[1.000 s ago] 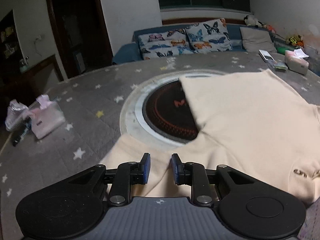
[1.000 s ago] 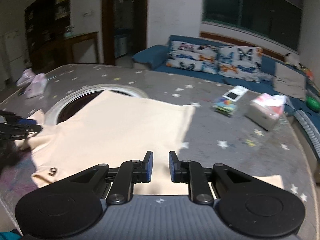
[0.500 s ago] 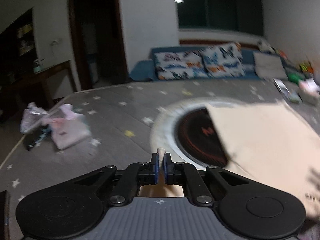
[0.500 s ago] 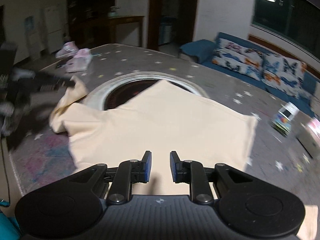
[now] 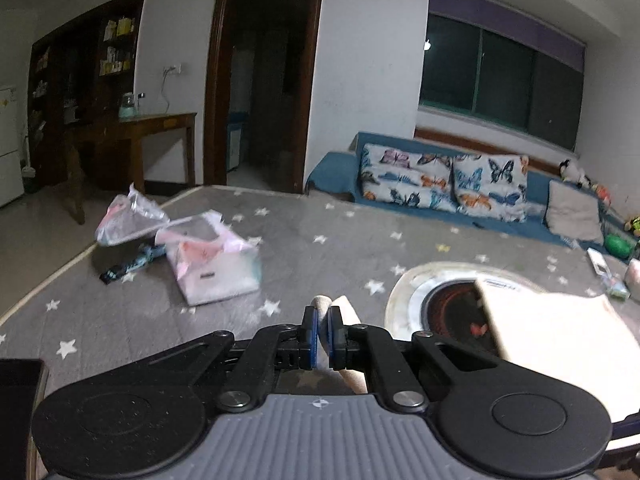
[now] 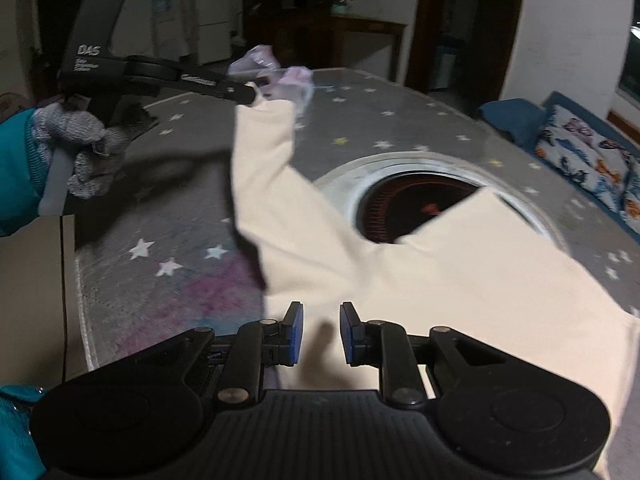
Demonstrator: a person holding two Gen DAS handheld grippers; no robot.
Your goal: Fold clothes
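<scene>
A cream sweatshirt [image 6: 460, 280] lies spread on the grey star-patterned tablecloth, partly over the round burner in the middle. Its left sleeve [image 6: 260, 168] is pulled up and out, away from the body. My left gripper [image 5: 322, 320] is shut on the sleeve's cuff [image 5: 322, 302], which pokes out between the pads. In the right wrist view the left gripper [image 6: 248, 96] shows at upper left, held by a gloved hand [image 6: 84, 152]. My right gripper [image 6: 321, 322] hovers over the sweatshirt near the armpit, jaws a little apart with nothing between them.
The round burner [image 6: 408, 208] sits in a pale ring at the table's centre. A pink tissue pack [image 5: 212, 268] and a plastic bag [image 5: 128, 220] lie at the far left of the table. Beyond it stand a blue sofa [image 5: 460, 188] and a doorway.
My left gripper closed on the sleeve cuff, then lifted it up and away from the shirt body. My right gripper swung left across the shirt toward the sleeve side, its gap unchanged.
</scene>
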